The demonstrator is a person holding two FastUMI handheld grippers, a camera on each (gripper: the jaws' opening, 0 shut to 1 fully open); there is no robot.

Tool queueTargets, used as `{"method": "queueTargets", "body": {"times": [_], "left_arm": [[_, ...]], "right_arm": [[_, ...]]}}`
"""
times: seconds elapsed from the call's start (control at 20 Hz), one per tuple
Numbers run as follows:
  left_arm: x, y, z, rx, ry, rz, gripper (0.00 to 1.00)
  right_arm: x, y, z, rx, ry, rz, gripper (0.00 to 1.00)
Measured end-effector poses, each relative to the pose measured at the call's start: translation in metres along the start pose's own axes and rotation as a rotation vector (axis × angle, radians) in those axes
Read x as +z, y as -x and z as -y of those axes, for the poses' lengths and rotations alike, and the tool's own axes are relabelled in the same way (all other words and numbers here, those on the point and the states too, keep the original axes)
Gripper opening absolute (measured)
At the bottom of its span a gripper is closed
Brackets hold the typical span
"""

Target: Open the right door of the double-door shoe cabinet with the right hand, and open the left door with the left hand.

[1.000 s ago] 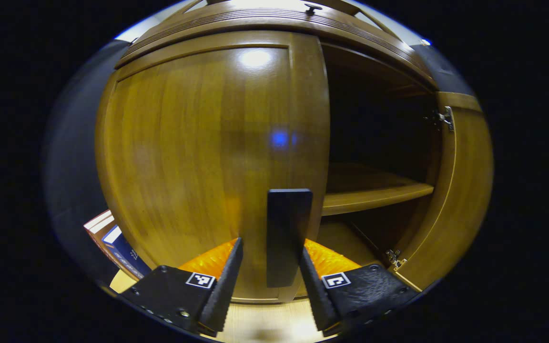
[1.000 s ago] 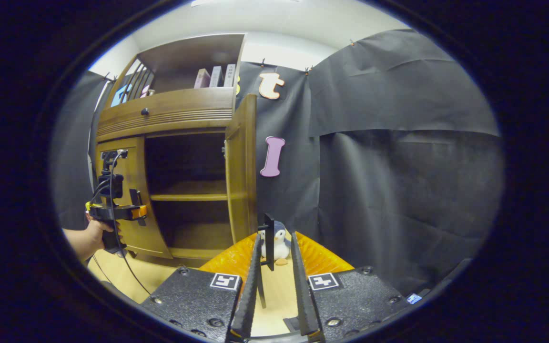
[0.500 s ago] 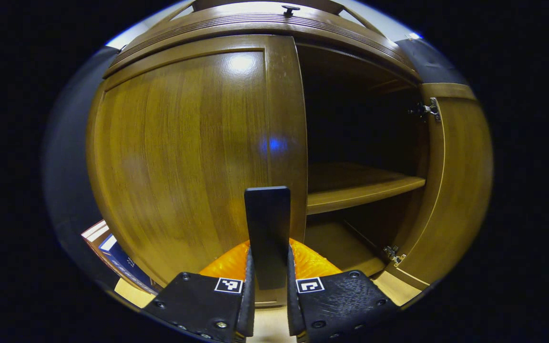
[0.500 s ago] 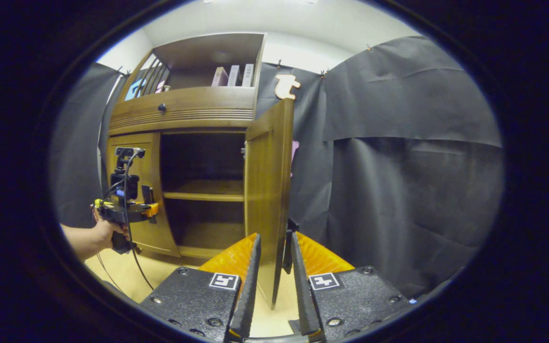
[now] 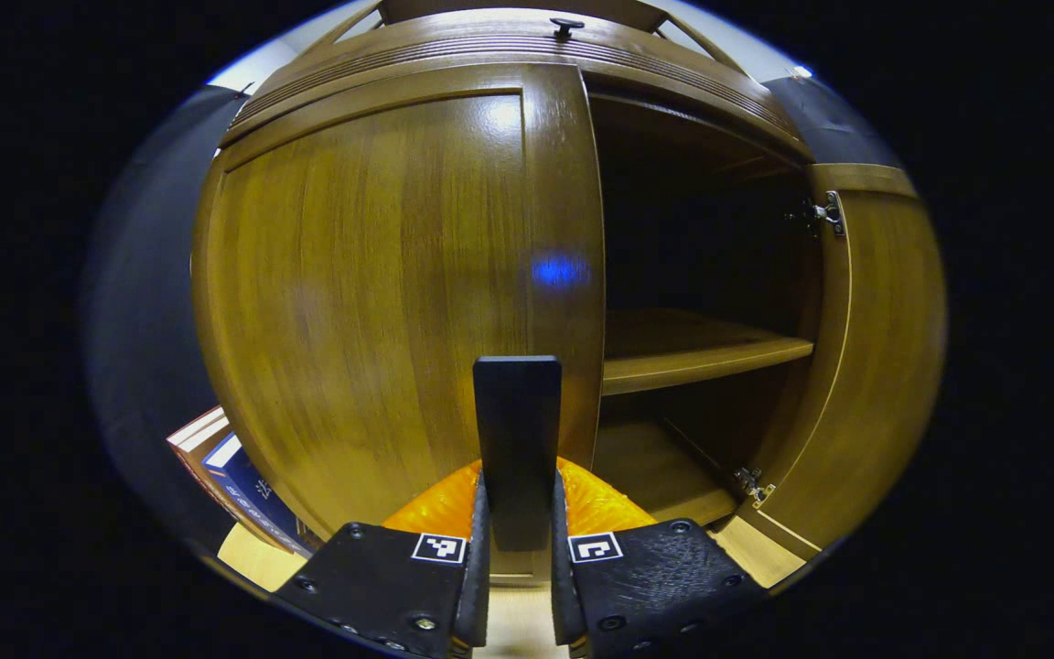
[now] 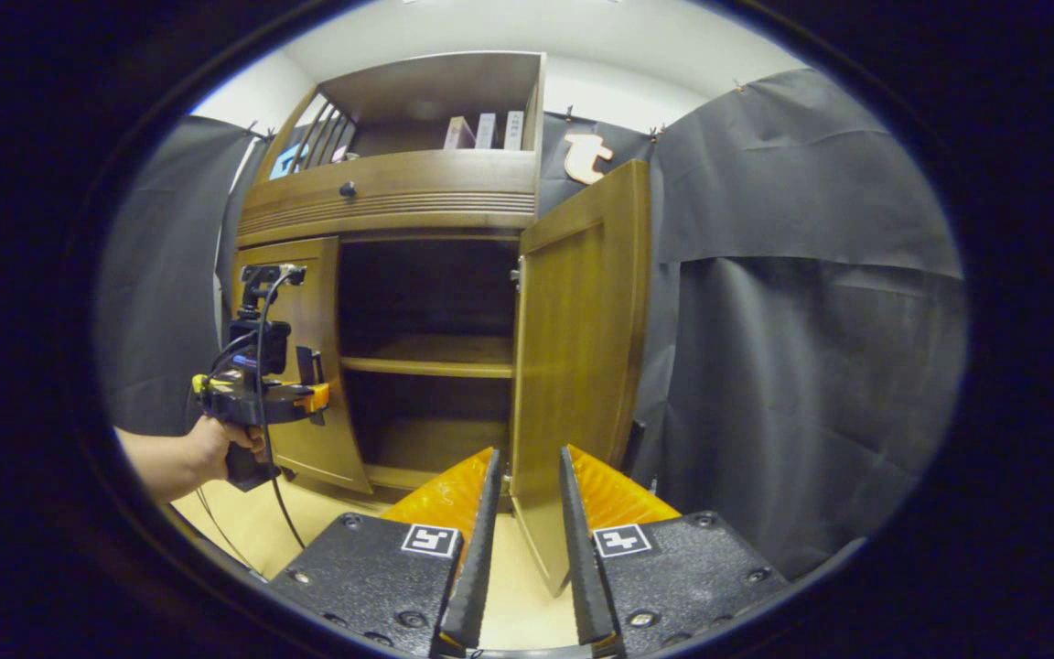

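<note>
Left gripper [image 5: 515,586]: its fingers are closed onto the flat black handle [image 5: 517,430] of the left door [image 5: 371,302], one finger on each face of the plate; the grip sits low on the handle, near the door's free edge, which by judgement gives the longest lever about the hinges on the far side. The left door stands closed or very nearly so; how far its free edge has come off the cabinet [image 6: 399,197] cannot be told.

Right gripper [image 6: 520,558]: its fingers stand a narrow gap apart and frame the lower corner of the right door [image 6: 577,366]; whether they hold anything cannot be told, since no contact shows. The right door stands swung wide on its hinges [image 5: 824,212], its inner face turned to the opening; this half of the task looks done.

The right gripper view also takes in the left gripper [image 6: 257,398] from the side, held in a hand [image 6: 211,448] at the left door's front.

Contents: behind the open door, a shelf [image 5: 701,352] divides the dark interior into upper and lower compartments; both look bare, though the deep back is too dark to judge; books [image 6: 481,133] stand upright in the open top section; a box [image 5: 234,476] lies on the floor by the cabinet's lower left corner.
</note>
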State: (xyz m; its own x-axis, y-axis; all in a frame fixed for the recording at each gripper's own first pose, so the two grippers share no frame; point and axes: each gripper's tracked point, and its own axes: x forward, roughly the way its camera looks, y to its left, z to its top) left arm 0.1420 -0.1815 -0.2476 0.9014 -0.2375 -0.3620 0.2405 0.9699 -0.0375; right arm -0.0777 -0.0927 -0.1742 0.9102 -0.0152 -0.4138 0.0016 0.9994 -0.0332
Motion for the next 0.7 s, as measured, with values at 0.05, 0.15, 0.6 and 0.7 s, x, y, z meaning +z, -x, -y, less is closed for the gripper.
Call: {"method": "queueTargets", "body": {"times": [0.05,0.15,0.6,0.7], "left_arm": [[-0.001,0.004,-0.002,-0.001,0.001,-0.002,0.27],[-0.004,0.013,-0.003,-0.005,0.004,-0.005,0.27],[-0.014,0.054,-0.014,-0.005,0.036,-0.022,0.27],[-0.017,0.064,-0.018,-0.002,0.042,-0.023,0.27]], "right_arm": [[-0.002,0.0,-0.003,0.007,0.005,-0.001,0.41],[-0.005,-0.002,-0.008,0.028,0.009,-0.006,0.43],[-0.011,-0.025,-0.039,0.127,0.025,-0.036,0.43],[-0.013,-0.029,-0.047,0.154,0.034,-0.041,0.42]]}}
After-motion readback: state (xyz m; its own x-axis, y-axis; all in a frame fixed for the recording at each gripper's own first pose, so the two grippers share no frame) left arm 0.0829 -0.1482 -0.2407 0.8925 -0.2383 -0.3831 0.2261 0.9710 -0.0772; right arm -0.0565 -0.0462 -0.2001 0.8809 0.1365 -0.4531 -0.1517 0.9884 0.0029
